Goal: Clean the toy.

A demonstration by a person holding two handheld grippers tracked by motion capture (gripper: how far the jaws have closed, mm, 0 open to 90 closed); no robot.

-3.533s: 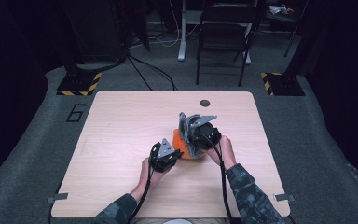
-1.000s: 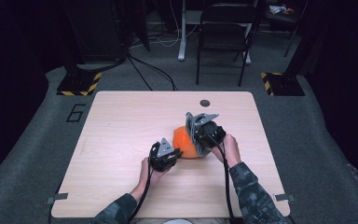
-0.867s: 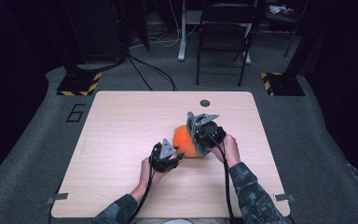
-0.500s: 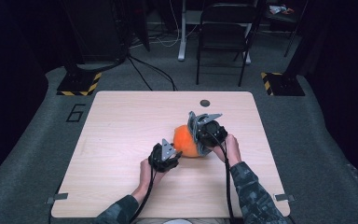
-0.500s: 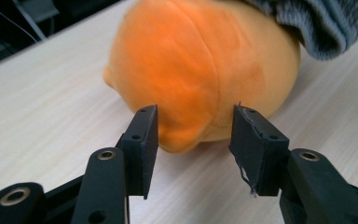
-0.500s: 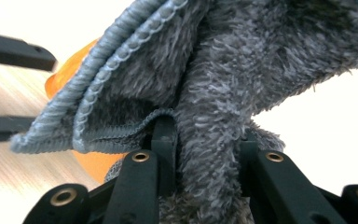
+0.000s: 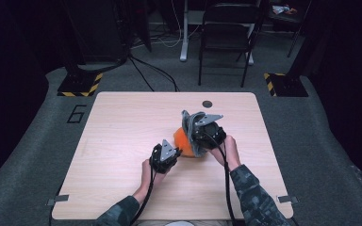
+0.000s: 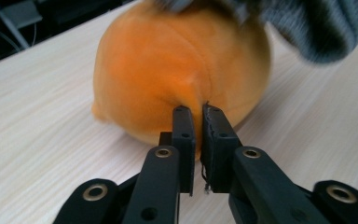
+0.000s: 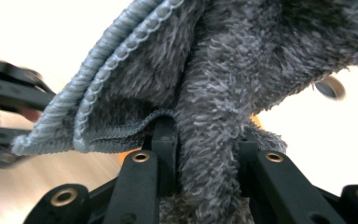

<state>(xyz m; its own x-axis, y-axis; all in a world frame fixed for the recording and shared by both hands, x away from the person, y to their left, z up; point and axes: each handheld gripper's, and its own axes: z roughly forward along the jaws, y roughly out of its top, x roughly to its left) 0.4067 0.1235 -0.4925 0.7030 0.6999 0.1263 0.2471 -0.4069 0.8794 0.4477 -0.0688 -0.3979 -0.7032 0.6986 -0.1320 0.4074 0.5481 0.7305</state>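
The orange plush (image 7: 184, 140) lies mid-table (image 7: 122, 122), between the two grippers. The left gripper (image 8: 196, 128) has just been closing, and its jaws now pinch a fold of the plush's fabric. The right gripper (image 9: 205, 140) is clenched on a grey cloth (image 9: 223, 70) draped over the plush; compared with a second ago, it sits slightly higher and the cloth bunches up more.
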